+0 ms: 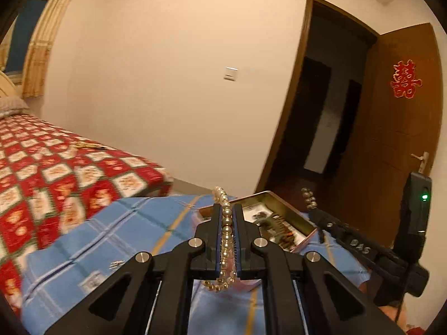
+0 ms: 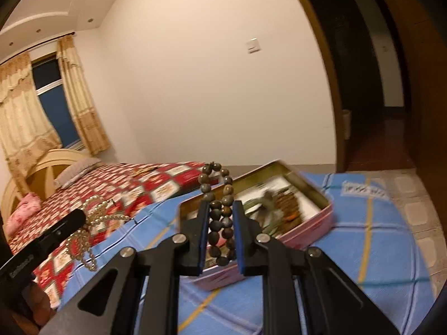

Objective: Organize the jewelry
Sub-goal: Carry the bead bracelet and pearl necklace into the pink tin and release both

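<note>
The left gripper (image 1: 226,209) is clamped on a strand of pale pearl beads (image 1: 225,231), lifted above the blue checked cloth (image 1: 117,223), just left of the open pink tin (image 2: 313,223). The right gripper (image 2: 220,209) pinches a loop of dark wooden beads (image 2: 220,220), raised over the tin's near edge. Inside the tin lie more trinkets, too blurred to name. Behind the tin stretches a bed with a red patterned cover (image 1: 56,173).

pink tin (image 2: 307,229), blue plaid cloth (image 2: 363,251), red checked bedspread (image 1: 56,173).
</note>
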Demonstrator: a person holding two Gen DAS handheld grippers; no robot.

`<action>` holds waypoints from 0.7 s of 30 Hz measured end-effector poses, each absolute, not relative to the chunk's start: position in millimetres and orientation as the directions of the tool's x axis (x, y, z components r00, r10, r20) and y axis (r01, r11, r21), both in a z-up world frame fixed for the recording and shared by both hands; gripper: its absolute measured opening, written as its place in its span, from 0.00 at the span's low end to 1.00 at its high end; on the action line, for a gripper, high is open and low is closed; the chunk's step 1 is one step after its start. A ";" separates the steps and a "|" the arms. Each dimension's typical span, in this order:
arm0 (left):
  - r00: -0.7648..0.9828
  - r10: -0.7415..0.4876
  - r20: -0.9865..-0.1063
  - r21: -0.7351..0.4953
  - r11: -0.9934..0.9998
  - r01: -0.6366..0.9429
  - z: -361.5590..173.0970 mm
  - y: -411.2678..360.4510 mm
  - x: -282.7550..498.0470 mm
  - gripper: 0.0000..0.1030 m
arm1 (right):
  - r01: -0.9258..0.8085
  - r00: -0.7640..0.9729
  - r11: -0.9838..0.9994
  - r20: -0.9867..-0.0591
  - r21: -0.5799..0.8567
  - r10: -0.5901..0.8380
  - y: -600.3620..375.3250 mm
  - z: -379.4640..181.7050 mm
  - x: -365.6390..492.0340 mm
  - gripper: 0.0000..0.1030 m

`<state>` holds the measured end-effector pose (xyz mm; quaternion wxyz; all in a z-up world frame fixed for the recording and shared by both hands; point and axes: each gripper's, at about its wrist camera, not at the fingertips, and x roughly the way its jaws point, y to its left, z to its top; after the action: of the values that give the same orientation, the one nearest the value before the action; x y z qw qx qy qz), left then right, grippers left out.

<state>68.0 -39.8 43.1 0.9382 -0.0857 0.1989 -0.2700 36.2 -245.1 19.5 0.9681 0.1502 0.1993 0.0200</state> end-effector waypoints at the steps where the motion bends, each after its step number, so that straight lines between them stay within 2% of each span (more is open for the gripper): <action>1: 0.766 -0.555 -0.325 -0.279 0.830 0.483 42.9 -48.3 73.0 0.06 | 0.037 0.921 0.955 -0.381 0.295 0.082 -251.3 20.2 41.4 0.19; 7: 0.734 -0.587 -0.341 -0.296 0.808 0.509 31.5 -94.8 103.8 0.06 | 0.098 0.910 0.950 -0.414 0.295 0.035 -276.4 12.0 77.8 0.19; 19: 0.652 -0.547 -0.525 -0.283 0.834 0.473 -14.7 -134.3 139.8 0.06 | 0.116 0.839 0.958 -0.541 0.262 0.047 -288.3 -19.2 114.6 0.20; 21: 0.647 -0.546 -0.532 -0.288 0.835 0.468 -15.5 -133.1 140.0 0.06 | 0.121 0.832 0.957 -0.553 0.265 0.048 -290.9 -21.6 115.3 0.23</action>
<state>140.0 -133.1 -15.5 0.9053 -0.0624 0.3134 -0.2800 115.3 -290.9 -21.6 0.9458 0.1459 0.2896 -0.0191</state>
